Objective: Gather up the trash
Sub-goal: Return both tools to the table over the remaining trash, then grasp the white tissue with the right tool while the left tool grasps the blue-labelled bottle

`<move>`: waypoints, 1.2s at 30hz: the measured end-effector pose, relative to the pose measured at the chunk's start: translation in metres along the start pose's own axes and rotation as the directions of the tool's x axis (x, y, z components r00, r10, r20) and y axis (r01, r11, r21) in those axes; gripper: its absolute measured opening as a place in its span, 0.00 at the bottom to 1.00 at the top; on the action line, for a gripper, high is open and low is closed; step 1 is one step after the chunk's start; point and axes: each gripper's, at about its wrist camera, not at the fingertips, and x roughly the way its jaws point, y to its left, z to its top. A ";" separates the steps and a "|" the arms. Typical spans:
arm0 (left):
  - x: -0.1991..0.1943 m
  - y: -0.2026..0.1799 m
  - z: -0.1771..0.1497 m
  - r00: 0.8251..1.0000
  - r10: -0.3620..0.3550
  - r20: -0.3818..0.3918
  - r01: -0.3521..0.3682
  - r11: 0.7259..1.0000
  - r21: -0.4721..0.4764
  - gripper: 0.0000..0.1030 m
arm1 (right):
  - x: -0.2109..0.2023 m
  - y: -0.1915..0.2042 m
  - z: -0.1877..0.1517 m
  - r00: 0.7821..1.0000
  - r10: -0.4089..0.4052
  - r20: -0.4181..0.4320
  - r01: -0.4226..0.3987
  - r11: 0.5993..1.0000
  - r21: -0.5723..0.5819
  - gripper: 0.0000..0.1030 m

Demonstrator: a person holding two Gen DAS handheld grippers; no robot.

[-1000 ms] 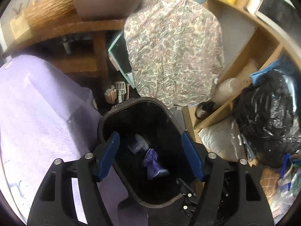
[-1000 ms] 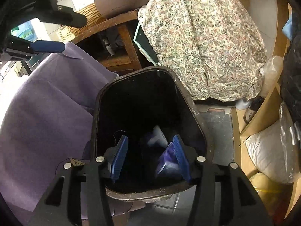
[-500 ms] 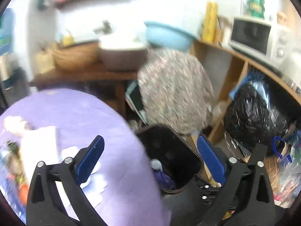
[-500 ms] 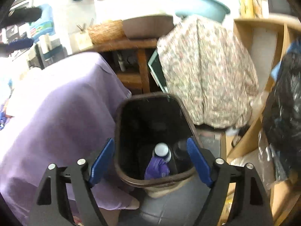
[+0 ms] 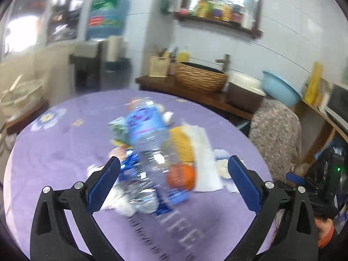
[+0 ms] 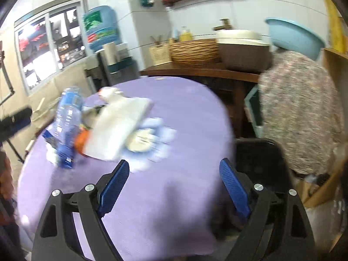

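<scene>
A pile of trash lies on the round table with the purple cloth [image 5: 65, 152]. It includes a clear plastic bottle with a blue label [image 5: 148, 134] [image 6: 67, 113], a white paper sheet [image 5: 202, 152] [image 6: 121, 126], an orange piece [image 5: 180, 174] and a blue packet [image 5: 174, 193]. My left gripper [image 5: 174, 167] hangs wide open just before the pile, with nothing between its fingers. My right gripper [image 6: 174, 166] is over the table's near edge, its jaws still opening and empty. The black trash bin [image 6: 261, 158] stands on the floor to its right. The picture is blurred by motion.
A wooden counter [image 5: 195, 93] behind the table carries a wicker basket [image 5: 200, 78] and a blue basin [image 5: 280, 89]. Something under a floral cloth [image 6: 300, 113] stands beside the bin. A black bag [image 5: 332, 169] sits far right and a water dispenser [image 5: 106, 17] at the back.
Both grippers have come up out of the bin and swung left toward the table. Their jaws have spread wider. The purple-wrapped items stayed in the bin.
</scene>
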 end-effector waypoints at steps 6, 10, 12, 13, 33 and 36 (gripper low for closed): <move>-0.017 0.047 -0.016 0.999 0.050 -0.005 -0.050 0.998 -0.034 0.90 | 0.048 0.071 0.030 0.989 0.101 -0.106 -0.106 0.994 -0.036 0.82; -0.016 0.058 -0.020 0.998 0.068 -0.014 -0.068 0.998 -0.008 0.87 | 0.095 0.094 0.042 0.981 0.053 -0.187 -0.063 0.997 -0.046 0.70; -0.013 0.061 -0.021 0.998 0.051 -0.023 -0.051 0.998 -0.024 0.87 | 0.114 0.094 0.045 0.973 0.049 -0.226 -0.053 0.999 -0.012 0.60; -0.010 0.062 -0.020 0.999 0.041 -0.028 -0.042 0.999 -0.032 0.87 | 0.122 0.093 0.045 0.970 0.048 -0.238 -0.046 0.999 0.011 0.56; 0.075 0.035 0.032 0.990 -0.007 -0.139 -0.008 0.995 -0.101 0.93 | 0.069 0.066 0.046 0.990 0.093 -0.106 -0.093 0.996 0.004 0.03; 0.096 0.034 0.035 0.984 0.022 -0.175 -0.040 0.994 -0.101 0.93 | 0.058 0.061 0.045 0.991 0.090 -0.095 -0.092 0.996 -0.015 0.03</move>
